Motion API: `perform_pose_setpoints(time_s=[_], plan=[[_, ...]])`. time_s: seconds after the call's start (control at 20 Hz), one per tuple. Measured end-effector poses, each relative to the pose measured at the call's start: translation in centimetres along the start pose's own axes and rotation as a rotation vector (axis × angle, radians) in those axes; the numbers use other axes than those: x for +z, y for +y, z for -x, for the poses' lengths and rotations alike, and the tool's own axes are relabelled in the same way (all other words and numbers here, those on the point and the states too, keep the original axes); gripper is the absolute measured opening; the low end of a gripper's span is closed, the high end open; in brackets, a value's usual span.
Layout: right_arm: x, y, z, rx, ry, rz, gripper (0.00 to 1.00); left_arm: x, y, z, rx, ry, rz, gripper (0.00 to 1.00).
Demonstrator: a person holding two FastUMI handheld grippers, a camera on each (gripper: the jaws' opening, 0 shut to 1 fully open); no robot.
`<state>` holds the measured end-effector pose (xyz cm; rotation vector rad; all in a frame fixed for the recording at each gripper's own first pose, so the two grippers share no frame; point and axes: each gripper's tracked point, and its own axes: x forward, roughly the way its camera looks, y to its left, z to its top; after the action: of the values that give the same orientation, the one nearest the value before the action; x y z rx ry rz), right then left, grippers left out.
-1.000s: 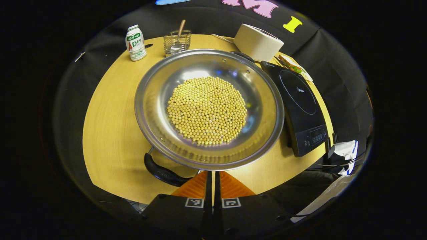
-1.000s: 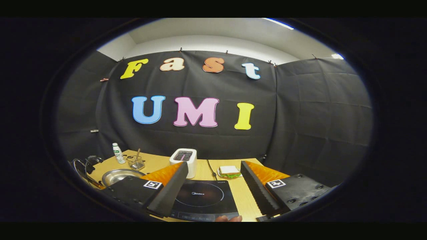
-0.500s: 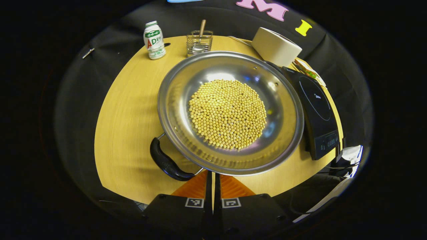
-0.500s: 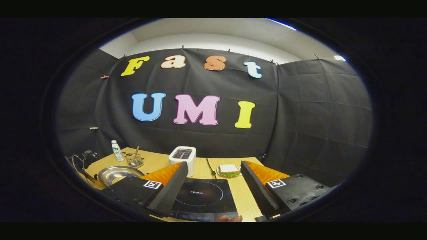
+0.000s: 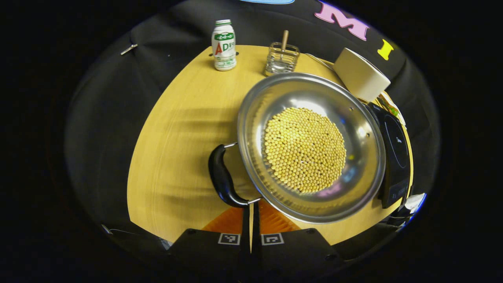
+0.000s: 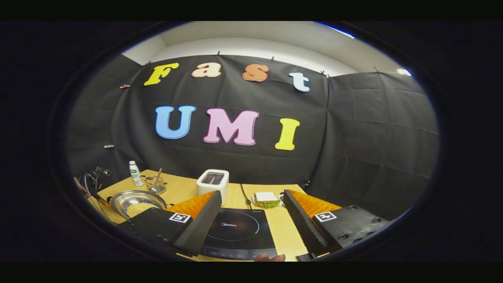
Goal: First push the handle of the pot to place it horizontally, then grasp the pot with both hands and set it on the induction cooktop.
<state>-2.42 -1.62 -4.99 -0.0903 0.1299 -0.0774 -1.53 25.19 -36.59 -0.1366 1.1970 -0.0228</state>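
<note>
Steel pot (image 5: 365, 157) holding yellow beans (image 5: 305, 149), black handle (image 5: 222, 177) at side, touching black induction cooktop (image 5: 395, 151).

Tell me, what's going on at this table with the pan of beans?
A person works a hand-held gripper in each hand. The left gripper, fingers together, sits at the near end of the pot's black handle, apparently nudging it sideways. The pot, filled with yellow beans, stands on the table beside the cooktop, not yet on it. The right gripper hovers open over the cooktop.

The bottle (image 5: 224, 45) label shows big letters "AD"
</note>
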Motion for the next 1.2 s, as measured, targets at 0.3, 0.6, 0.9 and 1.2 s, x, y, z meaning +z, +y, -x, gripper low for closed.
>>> perform_pose_setpoints(time_s=[0.3, 0.6, 0.9, 1.2], plan=[[-0.2, 0.3, 0.3, 0.001, 0.009, 0.031, 0.98, 3.5, 2.6, -1.4, 0.059, -0.053, -0.004, 0.05], [-0.5, 0.9, 0.4, -0.006, 0.023, 0.059, 0.98, 7.0, 3.4, -2.9, 0.099, -0.099, -0.092, 0.05], [-0.4, 1.4, 0.6, -0.017, 0.026, 0.081, 0.98, 9.2, 2.2, -3.7, 0.101, -0.144, -0.143, 0.05], [-0.5, 2.6, 0.4, -0.005, 0.048, 0.075, 0.98, 8.4, 1.9, -3.1, 0.076, -0.194, -0.118, 0.05]])
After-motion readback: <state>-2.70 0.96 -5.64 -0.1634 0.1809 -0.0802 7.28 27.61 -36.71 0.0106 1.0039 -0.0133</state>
